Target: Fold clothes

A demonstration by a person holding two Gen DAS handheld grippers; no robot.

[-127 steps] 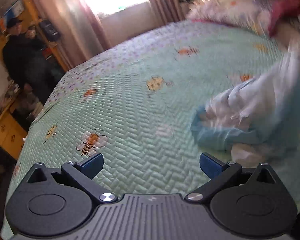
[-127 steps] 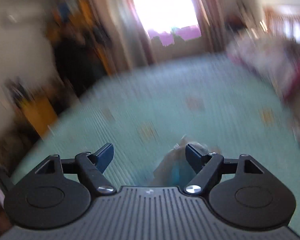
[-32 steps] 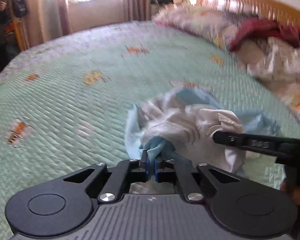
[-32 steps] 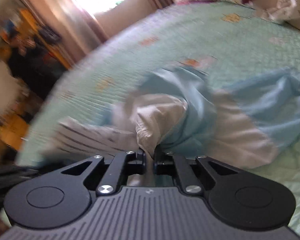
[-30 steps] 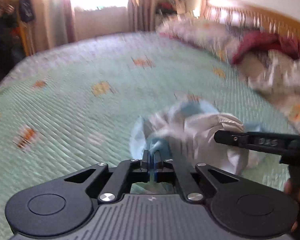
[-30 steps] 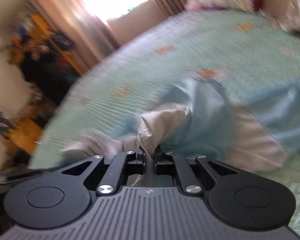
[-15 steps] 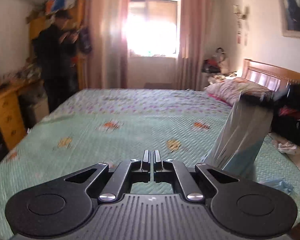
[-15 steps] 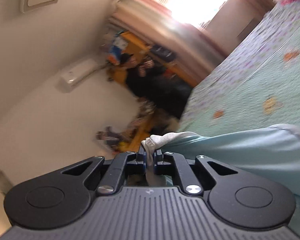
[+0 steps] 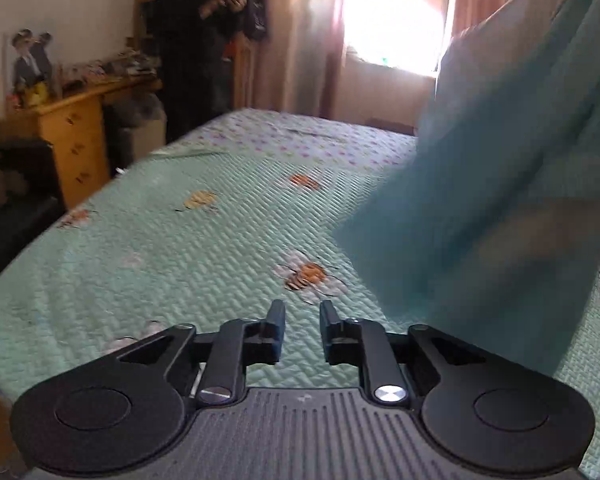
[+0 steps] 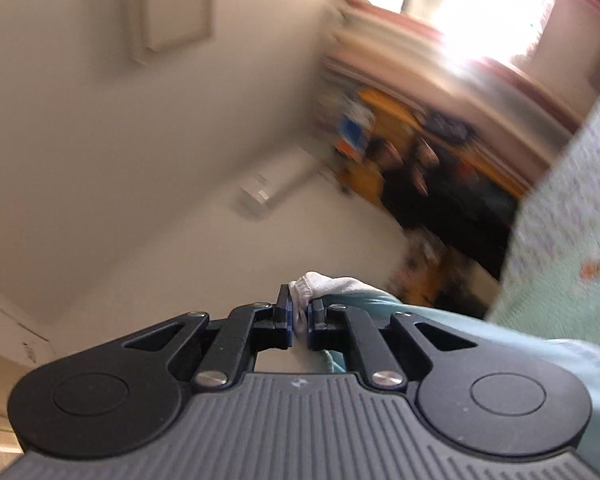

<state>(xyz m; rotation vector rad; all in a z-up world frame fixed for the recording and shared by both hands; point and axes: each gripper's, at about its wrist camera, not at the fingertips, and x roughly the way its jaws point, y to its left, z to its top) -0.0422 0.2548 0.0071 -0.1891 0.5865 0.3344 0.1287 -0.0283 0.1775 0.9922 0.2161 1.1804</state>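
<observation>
The light-blue garment (image 9: pixel 496 184) is hung above the bed (image 9: pixel 188 240), its white hem clamped in the right hand-held gripper (image 10: pixel 299 320). The left hand-held gripper (image 9: pixel 302 326) is opening, empty. A free hanging corner should be caught before spreading flat.

Garment (image 9: pixel 500 168) hanging above the bed (image 9: pixel 180 248) at right, dresser (image 9: pixel 74 140) left of bed, window (image 9: pixel 396 20) behind

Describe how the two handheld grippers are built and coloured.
The left gripper and the right gripper look alike: black linkage arms with silver pivot screws, round black discs at either side, a ribbed grey body. The right gripper's fingertips have blue pads.
</observation>
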